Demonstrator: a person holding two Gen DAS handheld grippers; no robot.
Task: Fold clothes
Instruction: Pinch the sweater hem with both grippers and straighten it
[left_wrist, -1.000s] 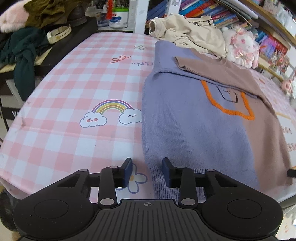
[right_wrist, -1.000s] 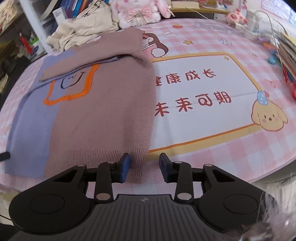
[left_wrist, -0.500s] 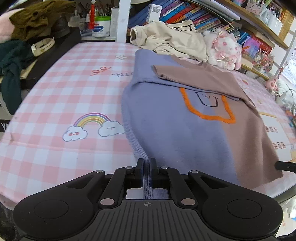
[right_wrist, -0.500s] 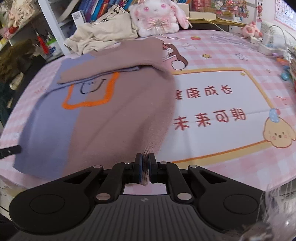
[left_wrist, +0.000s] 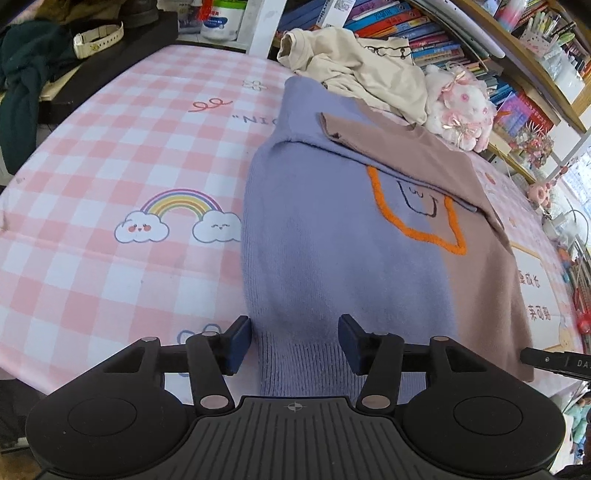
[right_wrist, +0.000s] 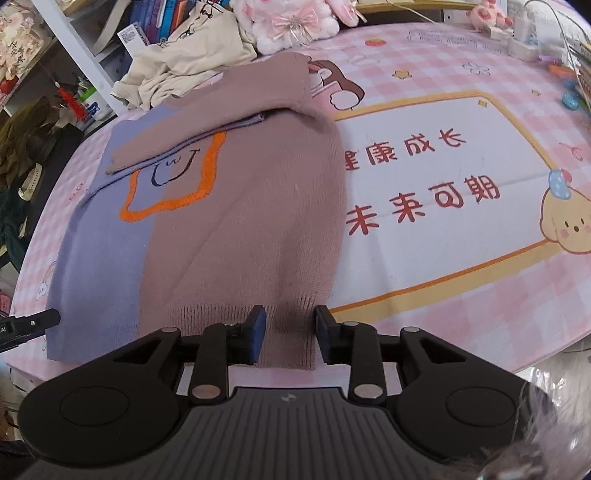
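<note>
A knit sweater (left_wrist: 332, 240), lilac on one half and brown on the other with an orange outlined patch, lies flat on the pink checked table cover (left_wrist: 110, 166), sleeves folded across its chest. My left gripper (left_wrist: 295, 343) straddles the lilac ribbed hem corner. Its jaws are opening, and the pads stand clear of the cloth between them. In the right wrist view the sweater (right_wrist: 240, 221) runs away from my right gripper (right_wrist: 289, 334), whose jaws are also opening, with the brown hem corner lying loose between them.
A crumpled cream garment (left_wrist: 362, 70) and a pink plush toy (left_wrist: 458, 110) sit behind the sweater, in front of bookshelves. Dark clothes (left_wrist: 26, 85) and a watch (left_wrist: 98, 37) lie off the table's left side. Small items (right_wrist: 569, 92) crowd the far right edge.
Both grippers closed on the sweater's hem corners half a second ago. Both have since spread apart and let the hem go. The hands stayed near the table's front edge.
</note>
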